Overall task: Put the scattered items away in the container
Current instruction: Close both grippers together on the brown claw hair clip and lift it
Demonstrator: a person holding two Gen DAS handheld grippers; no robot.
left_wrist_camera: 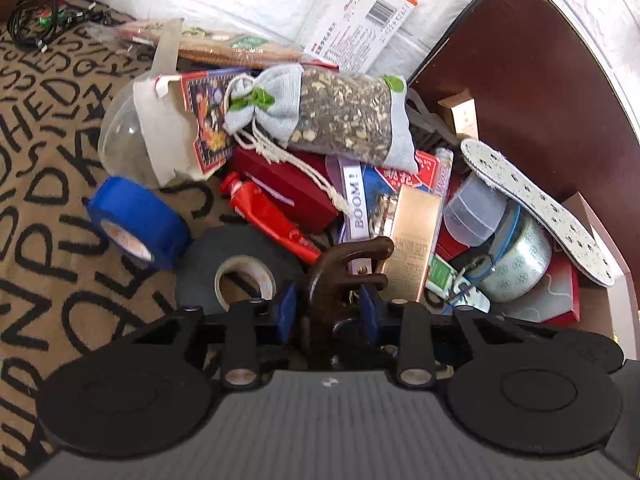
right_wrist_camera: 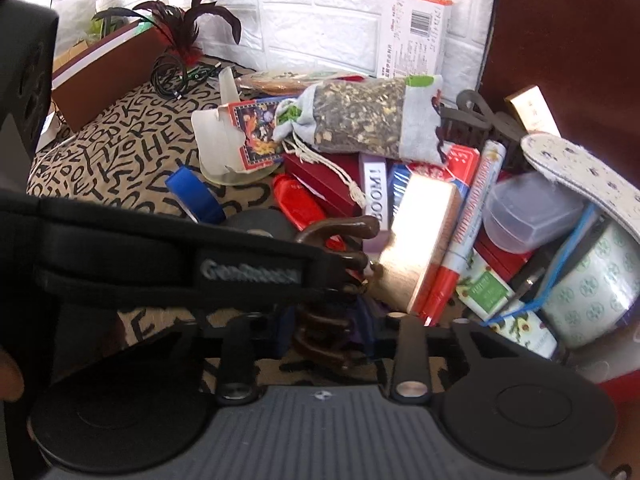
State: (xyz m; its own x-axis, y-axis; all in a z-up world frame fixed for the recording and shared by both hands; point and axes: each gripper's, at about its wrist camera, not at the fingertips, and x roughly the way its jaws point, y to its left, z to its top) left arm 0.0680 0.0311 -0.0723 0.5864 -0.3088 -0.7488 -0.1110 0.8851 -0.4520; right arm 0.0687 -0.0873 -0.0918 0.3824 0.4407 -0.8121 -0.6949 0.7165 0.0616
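My left gripper is shut on a brown plastic hair claw clip, held low over the pile's near edge. The same clip shows in the right wrist view, where my right gripper is also shut around its lower part; the left gripper's body crosses that view. The brown container at the right is heaped with items: a grey sachet bag, a white insole, a gold box, a patterned tape roll. On the letter-print cloth lie a blue tape roll and a black tape roll.
A red tube, a red box and a clear dome with a card lie by the pile. A white leaflet leans on the brick wall. Black cables and a brown box with feathers sit far left.
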